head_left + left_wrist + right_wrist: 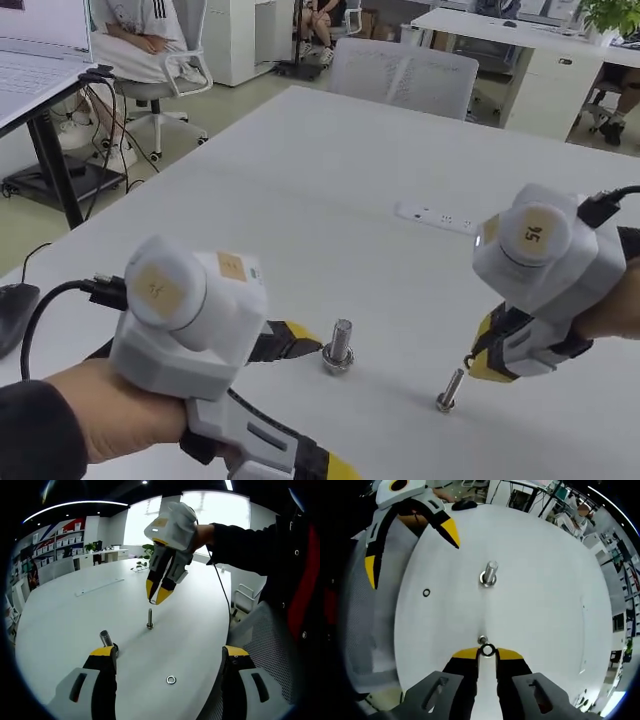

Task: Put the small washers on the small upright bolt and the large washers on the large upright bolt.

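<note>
Washer (483, 650) is pinched in the jaws of my right gripper (157, 599), just above the small bolt (150, 618). Next I should centre its hole over the tip and lower. My left gripper (169, 652) has its jaws apart by the large bolt (105, 639), with a spare washer (171, 680) on the tabletop (75, 615) ahead.

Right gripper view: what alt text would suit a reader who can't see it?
The right gripper pinches a small washer just over the small upright bolt on a white table. Beyond stand the large bolt, a loose washer and the open left gripper.
</note>
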